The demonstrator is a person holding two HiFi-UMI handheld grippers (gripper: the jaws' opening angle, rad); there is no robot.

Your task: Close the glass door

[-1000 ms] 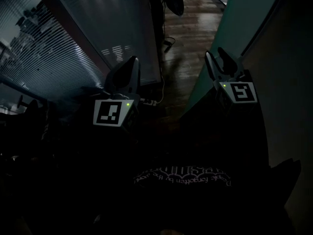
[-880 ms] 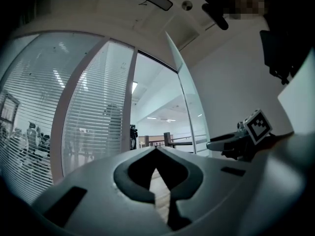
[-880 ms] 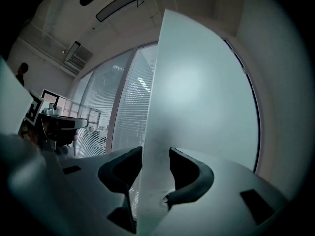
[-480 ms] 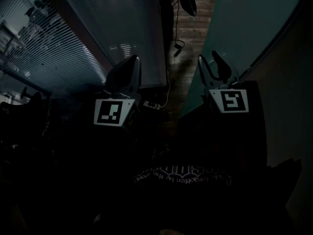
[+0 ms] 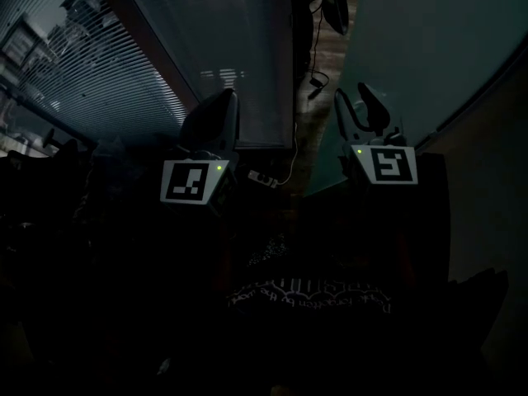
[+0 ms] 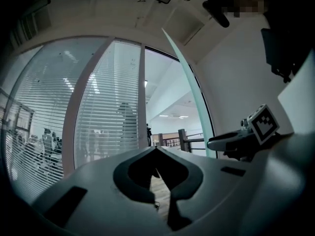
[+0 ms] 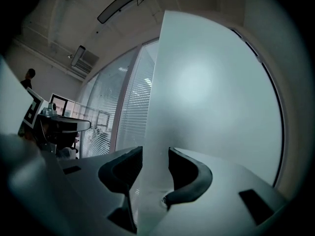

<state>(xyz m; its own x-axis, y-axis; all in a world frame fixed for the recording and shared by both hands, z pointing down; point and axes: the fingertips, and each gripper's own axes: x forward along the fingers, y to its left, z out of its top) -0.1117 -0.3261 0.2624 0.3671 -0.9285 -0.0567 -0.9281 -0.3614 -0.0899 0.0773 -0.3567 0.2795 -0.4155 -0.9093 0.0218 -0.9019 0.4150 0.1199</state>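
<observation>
The frosted glass door [image 5: 421,48] stands at the right of the head view, its free edge pointing down towards me. My right gripper [image 5: 355,106] holds that edge: in the right gripper view the door [image 7: 211,92] runs in between the two jaws of the gripper [image 7: 155,156], which press on either side of it. My left gripper [image 5: 221,110] hangs free to the left, shut and empty, its tips meeting [image 6: 156,148]. The left gripper view shows the door's thin greenish edge [image 6: 189,87] and the right gripper [image 6: 236,140] on it.
A glass wall with slatted blinds [image 5: 124,64] and a brown post [image 5: 144,44] fills the left. A narrow strip of wooden floor [image 5: 309,118] with a cable and a power strip [image 5: 260,176] shows between wall and door. A white wall [image 6: 241,82] lies behind the door.
The door has swung towards the glass wall with my right gripper on its edge, and the strip of floor between them has narrowed. The left gripper has barely moved.
</observation>
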